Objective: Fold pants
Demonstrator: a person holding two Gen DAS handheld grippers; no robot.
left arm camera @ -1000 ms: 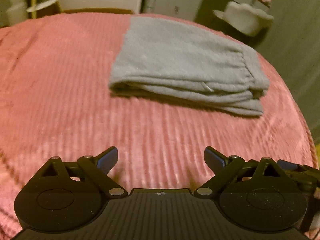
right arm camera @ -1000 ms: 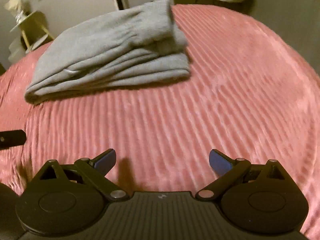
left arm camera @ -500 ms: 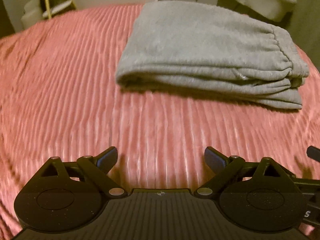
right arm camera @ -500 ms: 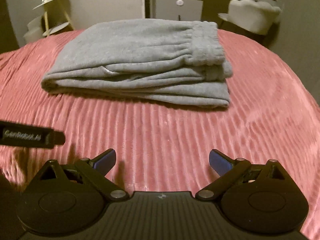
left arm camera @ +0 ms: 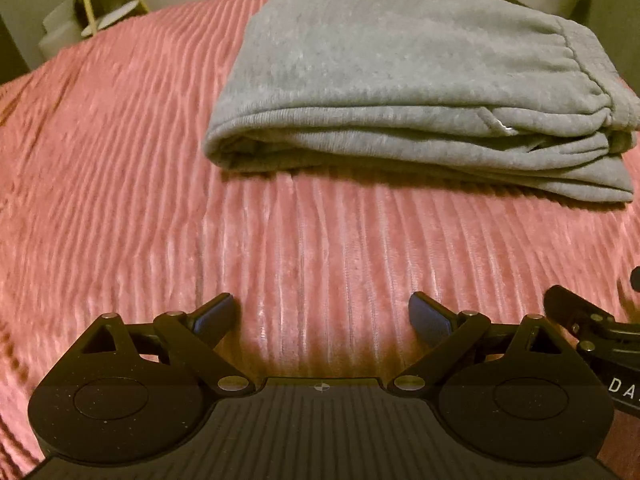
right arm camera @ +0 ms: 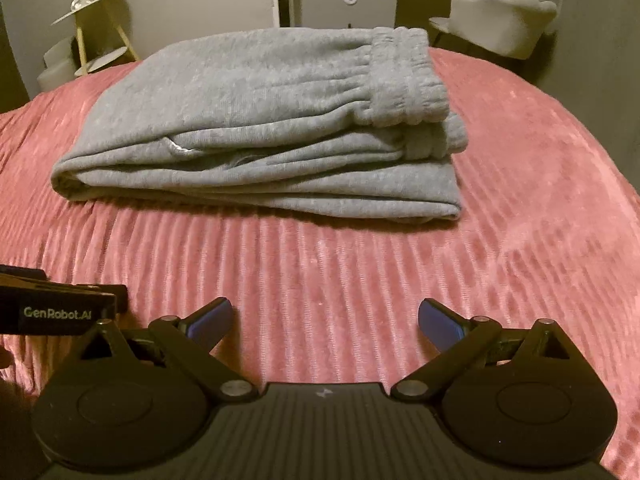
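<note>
1. On the pink ribbed bedspread the grey pants lie folded in a stack, waistband at the right edge.
2. Bare bedspread separates the stack's near edge from both tools.
3. Left tool is spread wide, holding nothing.
4. Right tool is likewise spread and empty, just beside the left one.

- The grey pants lie folded in a stacked bundle on a bed covered by a pink ribbed blanket, toward the bed's far edge.
- Their elastic waistband is on top at the bundle's right end.
- The right hand-held gripper is above bare blanket, its blue-tipped fingers wide apart, nothing between them.
- The left hand-held gripper is just beside it.
- A pale chair stands beyond the bed.
</note>
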